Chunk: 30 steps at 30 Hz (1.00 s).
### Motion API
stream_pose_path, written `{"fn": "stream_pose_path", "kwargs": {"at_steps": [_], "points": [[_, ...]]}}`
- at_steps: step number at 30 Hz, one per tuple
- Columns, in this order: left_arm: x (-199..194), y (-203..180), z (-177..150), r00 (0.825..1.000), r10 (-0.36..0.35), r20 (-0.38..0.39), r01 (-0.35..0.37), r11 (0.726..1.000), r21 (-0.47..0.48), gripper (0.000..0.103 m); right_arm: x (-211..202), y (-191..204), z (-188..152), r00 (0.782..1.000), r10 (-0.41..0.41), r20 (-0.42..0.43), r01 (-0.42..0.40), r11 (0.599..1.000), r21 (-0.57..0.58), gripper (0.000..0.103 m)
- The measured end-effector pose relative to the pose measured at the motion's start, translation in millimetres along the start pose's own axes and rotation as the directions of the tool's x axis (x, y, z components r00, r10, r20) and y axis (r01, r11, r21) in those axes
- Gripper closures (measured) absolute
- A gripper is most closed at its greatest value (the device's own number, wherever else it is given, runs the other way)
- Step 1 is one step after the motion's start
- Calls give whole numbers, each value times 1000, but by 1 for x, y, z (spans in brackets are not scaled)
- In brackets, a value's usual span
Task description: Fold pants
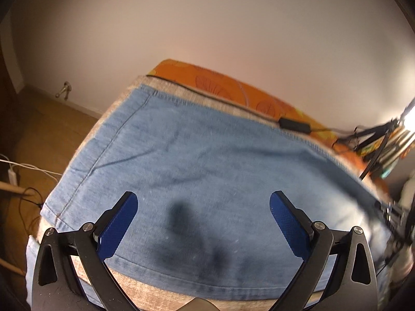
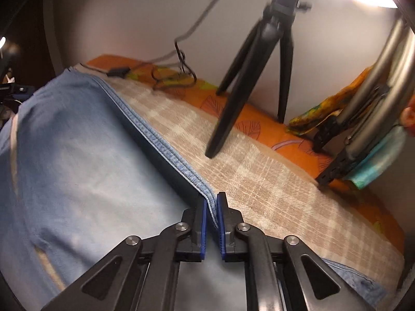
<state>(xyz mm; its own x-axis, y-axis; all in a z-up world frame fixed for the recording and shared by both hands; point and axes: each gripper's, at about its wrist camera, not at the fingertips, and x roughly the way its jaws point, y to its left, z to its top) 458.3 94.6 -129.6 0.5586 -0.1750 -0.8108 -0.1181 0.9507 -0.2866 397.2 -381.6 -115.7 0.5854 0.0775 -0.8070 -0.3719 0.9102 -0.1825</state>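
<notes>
Light blue denim pants (image 1: pixel 197 160) lie spread flat across a beige checked cloth on a bed. My left gripper (image 1: pixel 203 198) hovers open just above the denim near its front hem, blue pads wide apart with nothing between them. In the right wrist view the pants (image 2: pixel 77 150) fill the left half, and their stitched edge (image 2: pixel 166 142) runs diagonally toward me. My right gripper (image 2: pixel 212 199) is shut on that stitched edge, which is pinched and lifted between the blue pads.
A beige checked cloth (image 2: pixel 259 181) covers an orange leaf-print sheet (image 2: pixel 259 119). A black tripod (image 2: pixel 249 77) stands on the bed to the right, with metal stand legs (image 2: pixel 376 90) and coloured fabric beside it. A black cable with inline box (image 1: pixel 294 125) runs along the far edge. Floor and wires (image 1: pixel 15 173) lie left.
</notes>
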Motion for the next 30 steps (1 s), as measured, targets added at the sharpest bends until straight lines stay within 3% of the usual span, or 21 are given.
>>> {"fn": "stream_pose_path", "kwargs": {"at_steps": [7,12,20,24,26,28,29,30], "points": [[-5,-11,21,999,-51,20,52,997,-49,2,-75,53,-34,997,-24,70,33,990,-135,101],[16,-21,32,995,-85,-51,80,992,-97,2,-96,81,-65,998,4,65,8,982,-188,101],[65,-39,32,985,41,-168,-58,994,-97,4,-110,96,-79,997,16,74,-1,980,-200,101],[76,-31,25,983,62,-172,-90,984,-156,24,-113,97,-79,996,10,86,8,978,-210,101],[73,-32,22,990,64,-127,-83,985,-149,33,-113,98,-80,996,2,89,17,977,-214,101],[71,-34,18,993,73,-92,-84,990,-117,55,-113,99,-81,996,-3,92,22,977,-213,101],[69,-33,16,995,61,-75,-70,991,-118,76,-113,100,-81,996,-7,93,27,977,-214,101],[67,-29,14,997,48,-59,-56,990,-130,83,-112,101,-81,995,-12,95,32,976,-215,101]]}}
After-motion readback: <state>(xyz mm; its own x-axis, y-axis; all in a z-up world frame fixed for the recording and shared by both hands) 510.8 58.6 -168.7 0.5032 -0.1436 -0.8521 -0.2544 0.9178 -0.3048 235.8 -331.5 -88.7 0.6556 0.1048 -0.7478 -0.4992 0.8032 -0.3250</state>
